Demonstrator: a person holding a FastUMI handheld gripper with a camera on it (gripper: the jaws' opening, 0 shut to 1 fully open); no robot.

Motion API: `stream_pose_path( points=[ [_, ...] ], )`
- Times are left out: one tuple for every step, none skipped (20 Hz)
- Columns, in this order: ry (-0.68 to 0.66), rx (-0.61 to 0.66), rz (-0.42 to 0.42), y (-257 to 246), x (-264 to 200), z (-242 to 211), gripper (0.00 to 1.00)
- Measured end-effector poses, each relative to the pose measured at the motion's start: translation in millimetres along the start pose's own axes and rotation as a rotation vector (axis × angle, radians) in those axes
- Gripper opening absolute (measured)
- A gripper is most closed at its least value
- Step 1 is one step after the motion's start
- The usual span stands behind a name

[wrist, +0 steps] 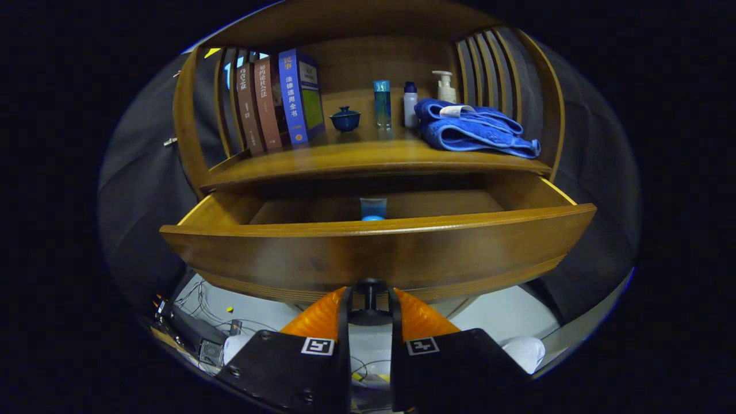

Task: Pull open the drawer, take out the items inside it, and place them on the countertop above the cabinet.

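The wooden drawer (379, 247) stands pulled out from the cabinet. Its dark knob (371, 286) sits low on the front panel, and my gripper (371, 300) is shut on it, one finger pressing each side. Inside the drawer a light blue tube (372, 208) stands near the middle, its lower part hidden behind the front panel. The rest of the drawer floor that I can see is bare wood. The countertop (368, 156) lies just above the drawer opening.
On the countertop stand three books (276, 100) at the left, a blue lidded cup (345, 119), a blue bottle (382, 103), a white bottle (410, 104), a pump bottle (445, 87) and a folded blue towel (474, 129). Slatted sides flank the shelf. Cables and boxes (198, 333) lie on the floor below.
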State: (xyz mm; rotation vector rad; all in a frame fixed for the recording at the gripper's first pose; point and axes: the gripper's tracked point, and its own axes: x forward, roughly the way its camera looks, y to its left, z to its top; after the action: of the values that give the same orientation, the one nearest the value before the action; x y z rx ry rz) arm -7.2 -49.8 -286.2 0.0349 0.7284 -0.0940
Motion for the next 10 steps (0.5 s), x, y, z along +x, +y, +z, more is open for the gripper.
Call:
stream_pose_path(
  points=[
    [0.011,0.002,0.005,0.2,-9.1,-5.4,0.31],
    [0.022,-0.004,0.01,0.5,-16.2,-11.5,0.31],
    [0.03,-0.013,0.015,0.4,-23.0,-16.1,0.31],
    [0.038,-0.016,0.019,0.2,-28.7,-20.6,0.31],
    [0.046,-0.015,0.022,-0.1,-33.7,-23.9,0.31],
    [0.054,-0.01,0.023,-0.4,-37.1,-27.0,0.31],
    [0.066,-0.006,0.023,-0.5,-41.5,-30.4,0.31],
    [0.075,-0.002,0.022,-0.7,-44.9,-33.6,0.31],
    [0.083,0.003,0.021,-1.1,-48.6,-36.8,0.3],
    [0.091,0.006,0.02,-1.8,-51.0,-40.7,0.31]
  ],
)
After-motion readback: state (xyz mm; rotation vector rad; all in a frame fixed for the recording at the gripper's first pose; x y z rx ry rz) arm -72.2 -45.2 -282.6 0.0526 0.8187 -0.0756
